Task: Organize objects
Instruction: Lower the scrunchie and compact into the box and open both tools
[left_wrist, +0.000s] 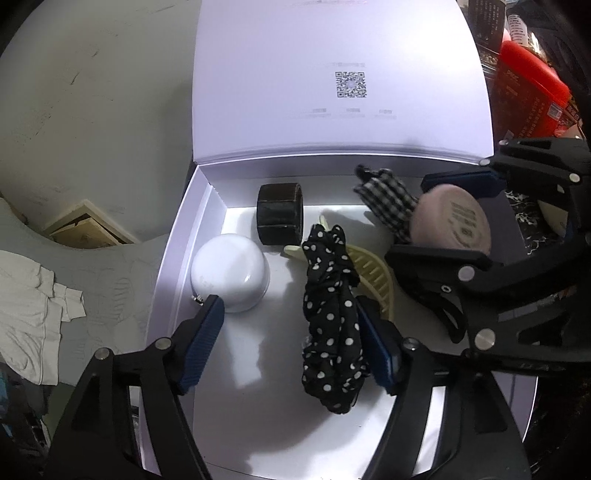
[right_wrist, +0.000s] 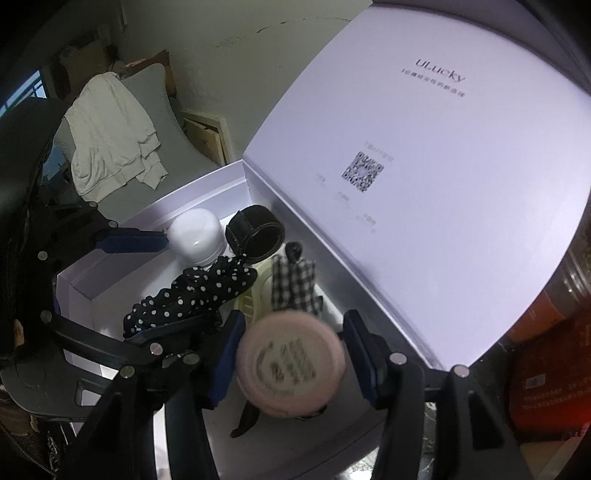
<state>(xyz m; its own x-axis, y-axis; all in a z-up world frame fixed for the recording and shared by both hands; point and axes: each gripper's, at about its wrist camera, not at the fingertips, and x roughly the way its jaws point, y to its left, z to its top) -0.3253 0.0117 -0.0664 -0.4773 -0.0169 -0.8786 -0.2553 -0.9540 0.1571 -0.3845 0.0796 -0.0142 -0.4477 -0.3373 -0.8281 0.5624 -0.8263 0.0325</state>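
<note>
Polka-dot scrunchie (left_wrist: 332, 314) lies inside white box (left_wrist: 207, 192).

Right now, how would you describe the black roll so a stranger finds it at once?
Find the open white box with its lid standing up. At its back wall, behind the white dome, stands the black roll. It alone is a plain dark band wound into a ring, not fabric.

I see in box (left_wrist: 173, 280): dome (left_wrist: 231, 277) left | band (left_wrist: 280, 214) behind | scrunchie (left_wrist: 332, 317) centre | jar (left_wrist: 450, 221) right
</note>
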